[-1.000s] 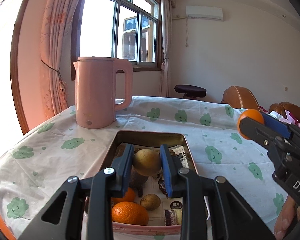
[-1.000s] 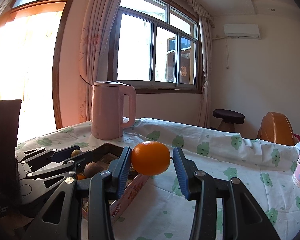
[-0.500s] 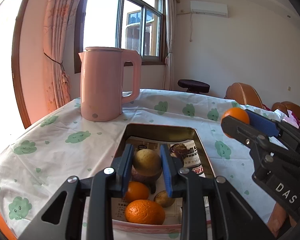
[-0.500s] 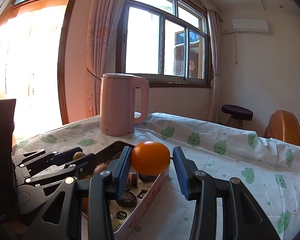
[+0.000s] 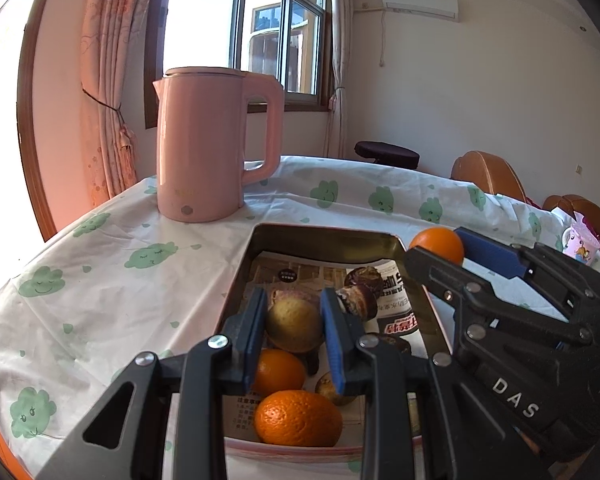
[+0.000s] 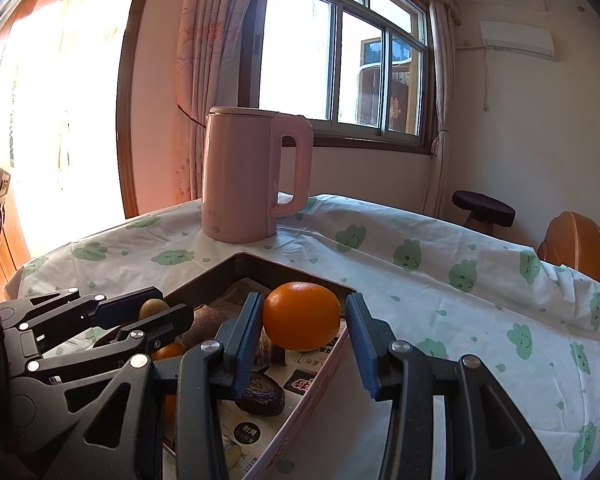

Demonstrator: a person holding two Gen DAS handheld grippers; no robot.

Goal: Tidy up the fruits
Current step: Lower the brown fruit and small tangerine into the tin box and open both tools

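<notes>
A metal tin tray point(image 5: 324, 236) lined with printed paper lies on the cloud-print tablecloth. Two oranges point(image 5: 298, 418) and several dark brown pieces point(image 5: 358, 300) lie in it. My left gripper point(image 5: 294, 330) is shut on a yellow-brown round fruit point(image 5: 292, 326), which hangs over the middle of the tray. My right gripper point(image 6: 302, 316) is shut on an orange point(image 6: 300, 318) above the tray's point(image 6: 316, 388) far right corner. The left wrist view has that orange point(image 5: 436, 242) just past the corner. The left gripper point(image 6: 156, 306) shows at the right wrist view's left edge.
A tall pink kettle point(image 5: 204, 148) stands on the table behind the tray's far left corner. A dark stool point(image 5: 386, 150) and brown chairs point(image 5: 484, 176) are beyond the table. A small pink cup point(image 5: 580, 244) sits far right. The tablecloth falls away at the left edge.
My right gripper has carried the orange leftward and a little down, from beside the tray to its far right corner. The left gripper still holds its fruit over the tray.
</notes>
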